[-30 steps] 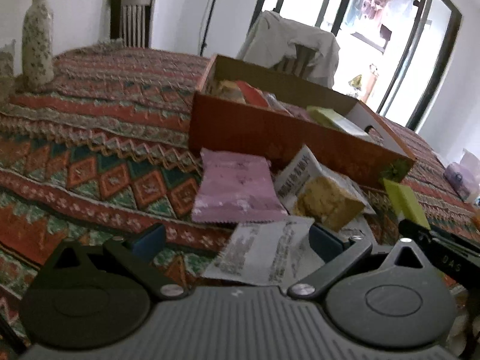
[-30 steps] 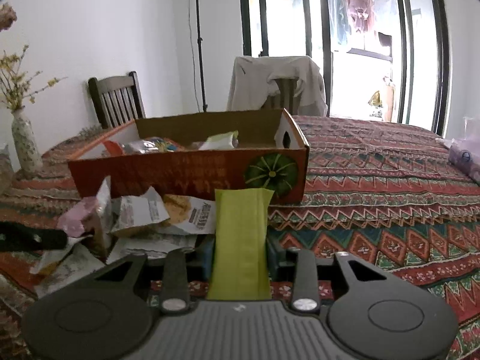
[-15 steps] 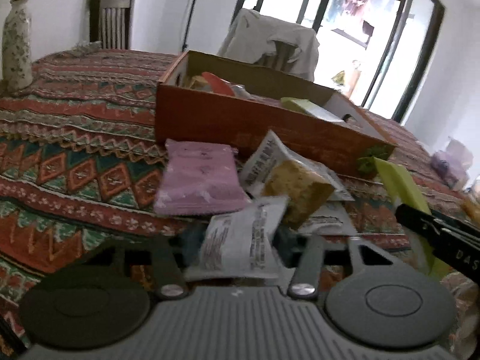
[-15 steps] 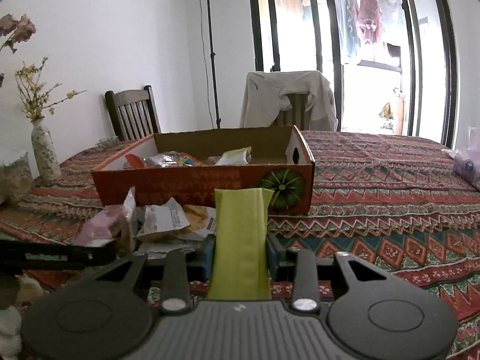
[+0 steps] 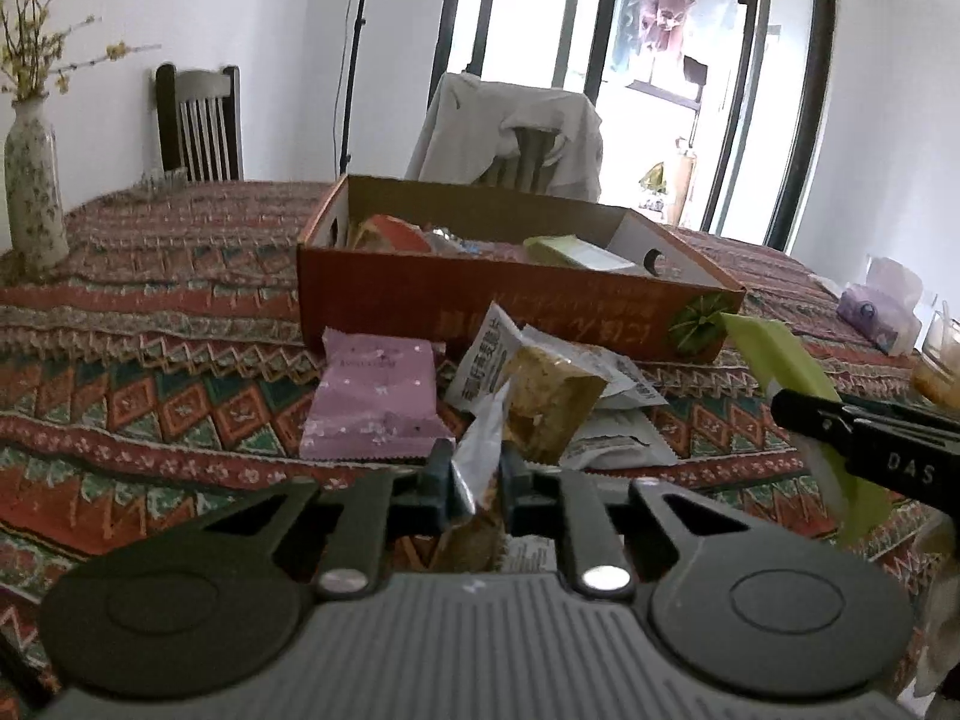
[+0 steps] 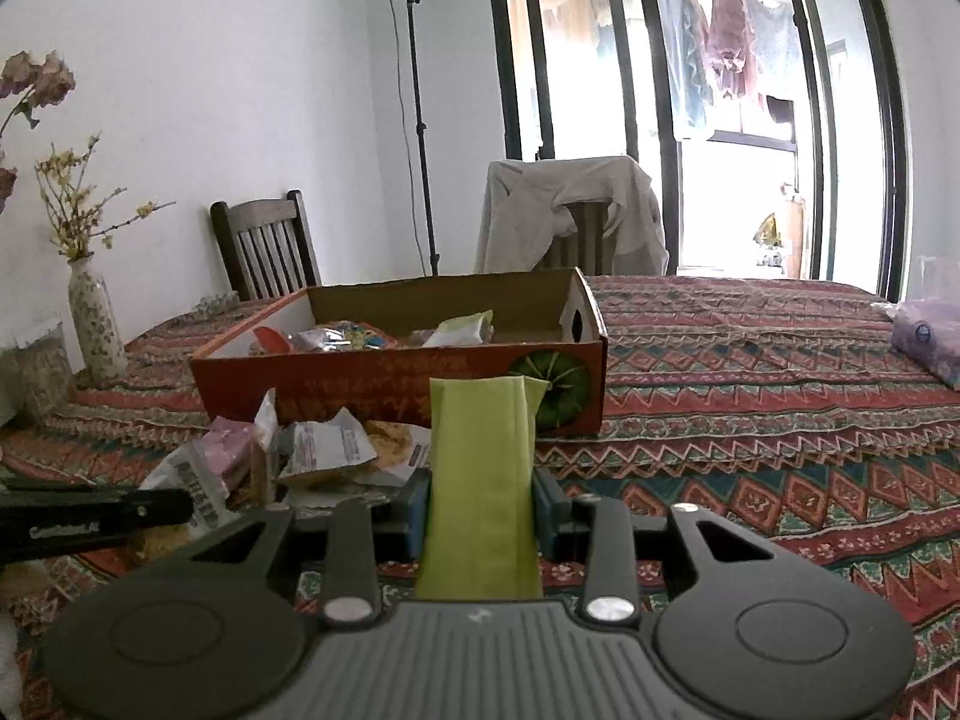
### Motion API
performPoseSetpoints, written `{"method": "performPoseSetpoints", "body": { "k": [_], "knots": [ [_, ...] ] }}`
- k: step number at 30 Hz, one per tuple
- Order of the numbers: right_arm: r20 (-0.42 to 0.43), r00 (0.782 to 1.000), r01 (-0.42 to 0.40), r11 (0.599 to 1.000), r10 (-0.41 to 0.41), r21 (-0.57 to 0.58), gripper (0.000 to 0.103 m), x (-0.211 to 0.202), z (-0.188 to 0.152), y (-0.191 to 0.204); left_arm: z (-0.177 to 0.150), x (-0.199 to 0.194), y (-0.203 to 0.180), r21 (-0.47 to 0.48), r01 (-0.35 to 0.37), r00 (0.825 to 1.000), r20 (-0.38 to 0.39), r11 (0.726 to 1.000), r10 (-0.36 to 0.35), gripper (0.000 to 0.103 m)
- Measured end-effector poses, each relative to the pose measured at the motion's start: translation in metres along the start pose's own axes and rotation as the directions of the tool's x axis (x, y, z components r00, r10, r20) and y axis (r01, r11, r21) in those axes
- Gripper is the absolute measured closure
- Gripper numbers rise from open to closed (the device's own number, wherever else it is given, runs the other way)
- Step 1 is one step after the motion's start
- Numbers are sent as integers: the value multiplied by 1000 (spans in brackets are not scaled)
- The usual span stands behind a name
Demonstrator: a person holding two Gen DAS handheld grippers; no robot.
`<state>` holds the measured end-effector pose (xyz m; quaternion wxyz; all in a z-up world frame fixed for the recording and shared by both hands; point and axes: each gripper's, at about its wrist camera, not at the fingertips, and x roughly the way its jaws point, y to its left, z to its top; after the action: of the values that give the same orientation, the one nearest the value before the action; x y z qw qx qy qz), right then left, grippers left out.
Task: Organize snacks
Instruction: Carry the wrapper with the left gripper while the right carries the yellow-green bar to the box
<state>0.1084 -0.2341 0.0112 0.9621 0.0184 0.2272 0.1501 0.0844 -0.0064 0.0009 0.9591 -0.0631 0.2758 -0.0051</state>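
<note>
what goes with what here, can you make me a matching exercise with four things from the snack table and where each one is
Things:
1. green packet
2. white wrapper
3. pink packet
4. vase

Places:
a. lying flat on the tablecloth in front of the orange box
b. pinched in the left hand-held gripper
c. standing at the far left of the table
d. clamped in the right hand-held gripper

Pairs: 1-d, 2-b, 3-a, 4-c
</note>
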Motion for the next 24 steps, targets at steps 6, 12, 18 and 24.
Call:
{"method": "performPoseSetpoints", "body": {
  "k": [6,12,18,24],
  "knots": [
    [14,1000,-5,1000,5,-3,69,-3,3,-1,6,-9,3,5,3,999,35,1000,-3,87],
    [52,999,-2,1000,4,-28,69,-6,16,3,19,-16,6,18,9,997,78,1000,-10,87],
    [102,995,-2,999,7,-50,69,1,44,6,51,-16,9,7,16,990,139,1000,-17,87],
    [160,987,2,997,11,-79,69,20,83,14,85,1,8,-9,28,984,177,1000,-26,87]
  ]
}}
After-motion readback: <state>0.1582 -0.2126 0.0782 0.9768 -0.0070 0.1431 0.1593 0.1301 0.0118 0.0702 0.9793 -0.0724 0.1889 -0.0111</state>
